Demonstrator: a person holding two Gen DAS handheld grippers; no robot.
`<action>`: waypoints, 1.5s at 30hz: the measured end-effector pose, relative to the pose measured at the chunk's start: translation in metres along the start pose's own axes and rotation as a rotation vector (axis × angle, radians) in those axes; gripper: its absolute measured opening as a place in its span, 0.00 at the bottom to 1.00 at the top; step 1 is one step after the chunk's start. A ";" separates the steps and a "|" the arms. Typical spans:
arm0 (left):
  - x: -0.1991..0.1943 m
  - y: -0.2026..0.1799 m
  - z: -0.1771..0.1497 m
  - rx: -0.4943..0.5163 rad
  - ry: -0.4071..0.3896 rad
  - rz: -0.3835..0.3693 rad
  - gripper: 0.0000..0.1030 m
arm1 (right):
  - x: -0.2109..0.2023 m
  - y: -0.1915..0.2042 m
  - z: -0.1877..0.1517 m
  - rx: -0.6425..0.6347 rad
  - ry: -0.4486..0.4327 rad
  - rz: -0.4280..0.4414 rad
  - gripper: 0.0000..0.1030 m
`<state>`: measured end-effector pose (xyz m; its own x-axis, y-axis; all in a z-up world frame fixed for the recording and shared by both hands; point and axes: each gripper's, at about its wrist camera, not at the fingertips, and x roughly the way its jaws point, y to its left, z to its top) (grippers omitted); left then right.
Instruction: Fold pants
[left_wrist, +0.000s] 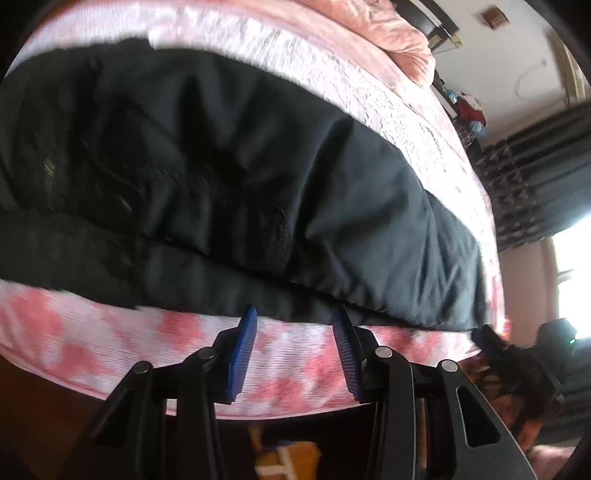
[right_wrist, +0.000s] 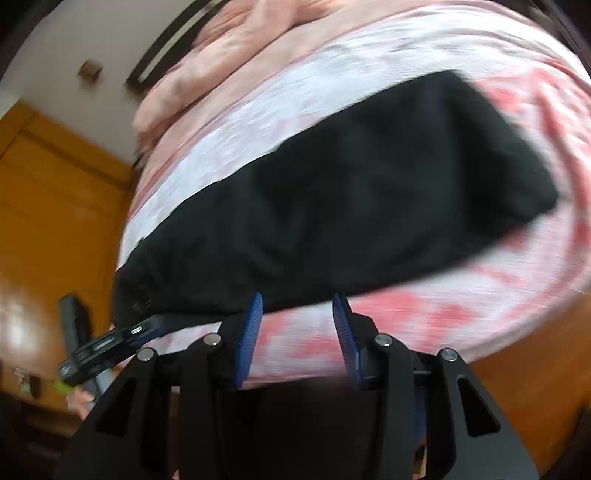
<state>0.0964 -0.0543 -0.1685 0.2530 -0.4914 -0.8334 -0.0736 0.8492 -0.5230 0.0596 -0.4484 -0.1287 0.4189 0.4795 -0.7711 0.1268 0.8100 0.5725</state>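
Black pants (left_wrist: 229, 177) lie flat across a bed with a pink and white patterned sheet (left_wrist: 303, 369). The left wrist view shows them folded lengthwise, with a lower layer along the near edge. My left gripper (left_wrist: 295, 317) is open, its blue pads just short of the pants' near edge. In the right wrist view the pants (right_wrist: 351, 206) stretch from lower left to upper right. My right gripper (right_wrist: 297, 302) is open, its tips at the near edge of the fabric. The left gripper (right_wrist: 110, 343) shows at the left of that view, the right gripper (left_wrist: 517, 354) at the far right of the left wrist view.
A pink quilt (left_wrist: 384, 33) is bunched at the head of the bed. A wooden door or wardrobe (right_wrist: 55, 206) stands at the left in the right wrist view. Dark curtains (left_wrist: 535, 173) and a bright window are at the right. The floor lies below the bed edge.
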 end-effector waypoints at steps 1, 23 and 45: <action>0.006 0.006 0.000 -0.037 0.013 -0.037 0.41 | 0.010 0.014 0.002 -0.026 0.017 0.018 0.39; 0.025 0.019 0.009 -0.303 -0.183 -0.068 0.08 | 0.070 0.047 -0.005 -0.127 0.119 0.017 0.40; -0.013 0.047 -0.015 -0.195 -0.208 0.091 0.32 | 0.113 0.094 -0.001 -0.260 0.149 -0.109 0.40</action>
<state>0.0752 -0.0107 -0.1845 0.4276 -0.3473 -0.8346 -0.2839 0.8249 -0.4887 0.1180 -0.3176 -0.1624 0.2767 0.4140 -0.8672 -0.0785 0.9092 0.4090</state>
